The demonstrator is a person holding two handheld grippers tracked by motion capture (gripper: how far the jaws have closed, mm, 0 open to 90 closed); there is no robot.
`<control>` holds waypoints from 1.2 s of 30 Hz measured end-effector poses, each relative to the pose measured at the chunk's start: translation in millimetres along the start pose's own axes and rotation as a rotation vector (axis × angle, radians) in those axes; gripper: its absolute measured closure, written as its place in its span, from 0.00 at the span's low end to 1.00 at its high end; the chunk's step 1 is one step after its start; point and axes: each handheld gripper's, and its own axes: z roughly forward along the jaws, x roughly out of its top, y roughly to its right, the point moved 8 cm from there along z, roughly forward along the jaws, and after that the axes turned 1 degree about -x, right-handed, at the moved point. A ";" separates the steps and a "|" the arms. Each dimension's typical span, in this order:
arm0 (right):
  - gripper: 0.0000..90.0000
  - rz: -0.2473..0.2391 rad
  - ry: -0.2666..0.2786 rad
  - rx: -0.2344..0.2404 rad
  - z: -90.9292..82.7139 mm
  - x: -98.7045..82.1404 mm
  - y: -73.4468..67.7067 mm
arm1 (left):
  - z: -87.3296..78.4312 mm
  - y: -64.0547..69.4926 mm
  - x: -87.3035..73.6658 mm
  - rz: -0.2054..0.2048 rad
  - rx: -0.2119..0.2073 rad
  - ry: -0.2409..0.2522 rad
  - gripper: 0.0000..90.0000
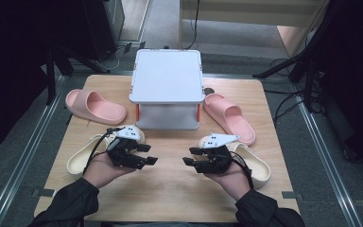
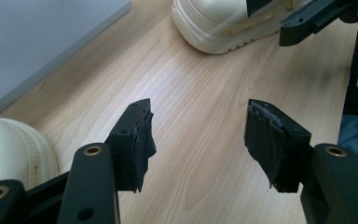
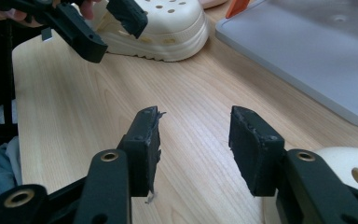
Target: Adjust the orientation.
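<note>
My left gripper (image 1: 150,154) and right gripper (image 1: 188,156) face each other just above the front middle of the wooden table (image 1: 170,194), a short gap between their tips. Both stand open with nothing between the jaws. In the left gripper view, the left gripper (image 2: 198,126) frames bare wood, with a cream clog (image 2: 219,23) beyond. The right gripper (image 3: 193,128) likewise frames bare wood in its own view, with the other cream clog (image 3: 168,28) ahead. One cream clog (image 1: 82,158) lies behind my left hand, the other (image 1: 255,163) behind my right hand.
A white lidded box (image 1: 167,75) on a raised stand sits at the table's back middle. Pink slippers lie at either side of it, one to the left (image 1: 94,105) and one to the right (image 1: 229,116). Dark stands and cables ring the table.
</note>
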 end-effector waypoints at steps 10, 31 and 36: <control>0.59 -0.001 0.004 0.028 2.9 4.8 -0.5 | -11.8 2.0 -9.0 -0.021 0.013 0.002 0.48; 0.59 -0.029 -0.005 0.064 13.0 11.7 -4.7 | -59.2 -15.2 -46.9 -0.097 0.110 -0.004 0.52; 0.59 -0.028 -0.011 0.066 14.7 12.2 -4.4 | -70.9 -19.5 -52.0 -0.112 0.134 0.003 0.52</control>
